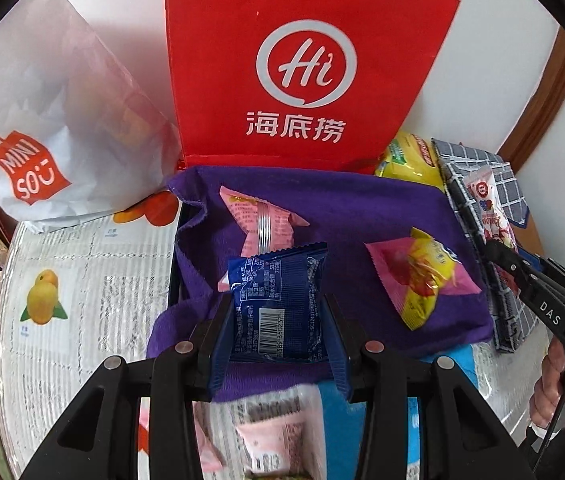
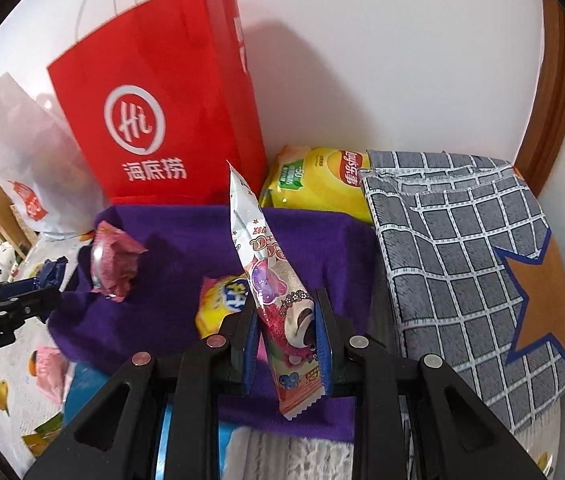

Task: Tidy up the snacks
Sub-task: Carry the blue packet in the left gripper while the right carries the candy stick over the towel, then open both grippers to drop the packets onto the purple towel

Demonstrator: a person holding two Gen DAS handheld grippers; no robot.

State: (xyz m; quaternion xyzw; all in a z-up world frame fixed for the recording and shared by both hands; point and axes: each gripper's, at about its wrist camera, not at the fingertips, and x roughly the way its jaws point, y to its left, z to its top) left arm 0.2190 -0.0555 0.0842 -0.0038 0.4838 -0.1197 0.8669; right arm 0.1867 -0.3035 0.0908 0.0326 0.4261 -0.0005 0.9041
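You had the towel (image 1: 346, 200) spread in the middle, with the tall bag (image 1: 282, 60) standing behind it against the wall (image 2: 382, 60). The crumpled bag (image 1: 42, 120) sat left of the tall one. The chip bag (image 2: 318, 188) lay at the towel's far right corner, the checked cloth (image 2: 462, 260) to its right. Two packets lay on the towel, one (image 1: 262, 224) far left, one (image 1: 426, 280) right. Your left gripper (image 1: 278, 312) held its packet (image 1: 278, 304) over the towel's near edge; your right gripper (image 2: 286, 344) held a tall pouch (image 2: 278, 300) over the right side.
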